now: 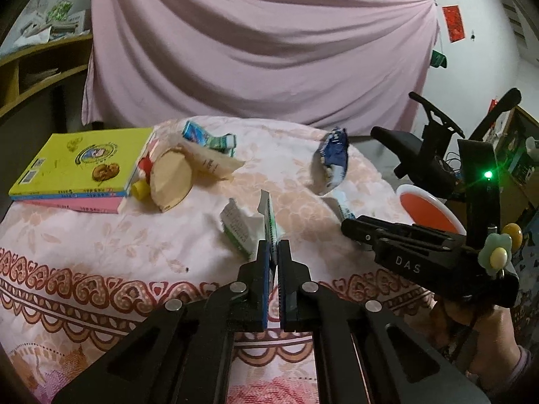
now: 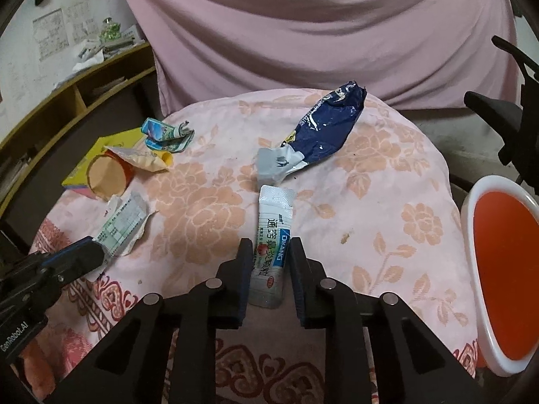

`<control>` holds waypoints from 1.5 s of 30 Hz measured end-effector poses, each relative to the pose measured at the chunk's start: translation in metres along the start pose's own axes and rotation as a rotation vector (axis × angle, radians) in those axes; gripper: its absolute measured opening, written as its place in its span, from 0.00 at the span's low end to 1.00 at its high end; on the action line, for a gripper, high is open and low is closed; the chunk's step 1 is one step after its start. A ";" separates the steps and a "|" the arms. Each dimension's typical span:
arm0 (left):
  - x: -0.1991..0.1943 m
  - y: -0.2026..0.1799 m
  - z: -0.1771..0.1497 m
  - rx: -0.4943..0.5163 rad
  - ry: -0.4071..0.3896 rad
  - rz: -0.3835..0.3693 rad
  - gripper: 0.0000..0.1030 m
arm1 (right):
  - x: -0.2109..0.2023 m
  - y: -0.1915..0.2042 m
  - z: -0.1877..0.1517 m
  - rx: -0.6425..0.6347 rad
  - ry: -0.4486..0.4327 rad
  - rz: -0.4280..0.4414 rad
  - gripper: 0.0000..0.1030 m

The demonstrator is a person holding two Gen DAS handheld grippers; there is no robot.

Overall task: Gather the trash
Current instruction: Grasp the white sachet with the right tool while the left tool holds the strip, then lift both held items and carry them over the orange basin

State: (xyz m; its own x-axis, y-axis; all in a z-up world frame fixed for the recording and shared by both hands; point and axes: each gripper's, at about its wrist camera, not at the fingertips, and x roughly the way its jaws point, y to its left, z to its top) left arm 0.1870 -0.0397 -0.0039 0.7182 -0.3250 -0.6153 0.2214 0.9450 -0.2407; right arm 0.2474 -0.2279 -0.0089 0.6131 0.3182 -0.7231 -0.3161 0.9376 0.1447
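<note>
Lying between right tool (image 2: pixel 269 269): sachet (image 2: pixel 272 245)

Round table under a pink floral cloth (image 2: pixel 215 208). Lying on it: white sachet (image 2: pixel 273 235) at lower center, blue wrapper (image 2: pixel 323 131) upper center, torn green-white packet (image 2: pixel 123 225) left, paper cup (image 2: pixel 107 175), teal wrapper (image 2: pixel 165 134), yellow book (image 1: pixel 77 161) far left.

orange bin (image 2: pixel 505 269) cut off at right frame edge, lower end of white sachet (image 2: pixel 271 256) hidden between right gripper (image 2: pixel 269 252) fingers, book stack (image 1: pixel 77 175) partly behind paper cup (image 1: pixel 171 178), cover print too blurred, shelf clutter (image 2: pixel 101 43) probably papers
</note>
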 end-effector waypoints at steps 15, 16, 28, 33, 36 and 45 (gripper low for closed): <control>-0.029 -0.047 0.023 0.076 -0.243 -0.040 0.02 | -0.091 -0.012 -0.007 -0.022 -0.467 0.074 0.18; -0.033 -0.053 0.026 0.092 -0.272 -0.043 0.02 | -0.099 -0.013 -0.007 -0.025 -0.504 0.067 0.18; -0.047 -0.142 0.044 0.300 -0.519 -0.122 0.02 | -0.169 -0.046 -0.018 -0.013 -0.824 -0.118 0.18; -0.034 -0.177 0.045 0.368 -0.542 -0.165 0.02 | -0.185 -0.070 -0.023 0.033 -0.871 -0.198 0.18; -0.026 -0.197 0.043 0.402 -0.539 -0.189 0.02 | -0.190 -0.082 -0.028 0.052 -0.880 -0.238 0.18; 0.008 -0.236 0.047 0.426 -0.434 -0.270 0.02 | -0.189 -0.117 -0.038 0.127 -0.830 -0.303 0.19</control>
State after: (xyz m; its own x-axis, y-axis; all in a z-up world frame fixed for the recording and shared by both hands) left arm 0.1716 -0.2630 0.0835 0.7818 -0.5921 -0.1956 0.6080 0.7934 0.0286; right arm 0.1408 -0.4026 0.0846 0.9996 0.0068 -0.0277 -0.0029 0.9906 0.1364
